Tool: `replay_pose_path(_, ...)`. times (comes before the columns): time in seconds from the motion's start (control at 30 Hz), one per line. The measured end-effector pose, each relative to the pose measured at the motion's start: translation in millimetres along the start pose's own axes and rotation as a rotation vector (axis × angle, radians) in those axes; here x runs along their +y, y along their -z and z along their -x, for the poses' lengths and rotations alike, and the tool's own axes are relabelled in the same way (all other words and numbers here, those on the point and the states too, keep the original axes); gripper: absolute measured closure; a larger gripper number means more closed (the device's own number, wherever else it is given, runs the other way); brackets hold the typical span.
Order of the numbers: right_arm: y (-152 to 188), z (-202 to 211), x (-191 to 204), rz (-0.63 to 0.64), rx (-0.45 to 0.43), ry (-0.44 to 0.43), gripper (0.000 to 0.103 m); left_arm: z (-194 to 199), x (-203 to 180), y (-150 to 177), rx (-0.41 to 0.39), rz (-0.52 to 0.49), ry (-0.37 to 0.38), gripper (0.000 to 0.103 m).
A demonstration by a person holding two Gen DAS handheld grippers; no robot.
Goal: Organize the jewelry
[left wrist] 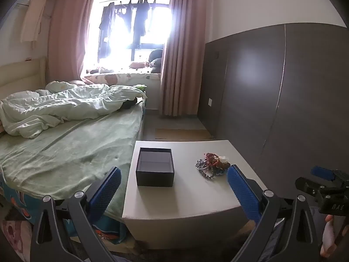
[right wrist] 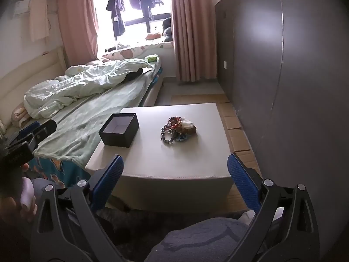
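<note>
A tangled heap of coloured bead bracelets (right wrist: 177, 128) lies on the pale square surface (right wrist: 174, 163), ahead of both jaws, right of the open black cardboard box (right wrist: 118, 132). Lifting one strand would likely drag others along. Left gripper (left wrist: 173, 187) and right gripper (right wrist: 175, 179): jaws spread wide, empty, touching nothing.

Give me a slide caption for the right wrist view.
Right gripper open before a white table holding an empty black box and a jewelry pile.
</note>
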State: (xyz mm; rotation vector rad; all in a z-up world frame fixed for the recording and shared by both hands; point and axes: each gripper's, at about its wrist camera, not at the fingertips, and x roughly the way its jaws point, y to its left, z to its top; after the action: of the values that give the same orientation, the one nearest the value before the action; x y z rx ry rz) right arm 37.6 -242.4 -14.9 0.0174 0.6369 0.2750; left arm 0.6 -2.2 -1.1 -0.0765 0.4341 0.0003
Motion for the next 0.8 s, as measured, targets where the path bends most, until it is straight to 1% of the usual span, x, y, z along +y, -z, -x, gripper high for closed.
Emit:
replay_pose_path(0.17,-0.5,-1.0,-2.9,-0.006,-0.003,-0.004,0.007,2.0,-2.8,-2.4,0.004,-0.004,0.006,0.009)
replay_pose_path(0.33,2.7,1.3,3.6,0.012,-0.004,0.008,0.007,3.8,-5.6,-4.5,0.007,-0.006,0.011,0.009)
replay_pose_path(0.57,3.3,-1.6,8.2,0.017,-0.01,0.018,0.008,8.3,-0.5,-5.7,0.004,0.0,0.025,0.009)
replay_pose_path(0.8,5.6,-0.9,10.0,0.021,-0.017,0.027,0.008,9.5,-1.0,-4.7,0.004,-0.003,0.022,0.008)
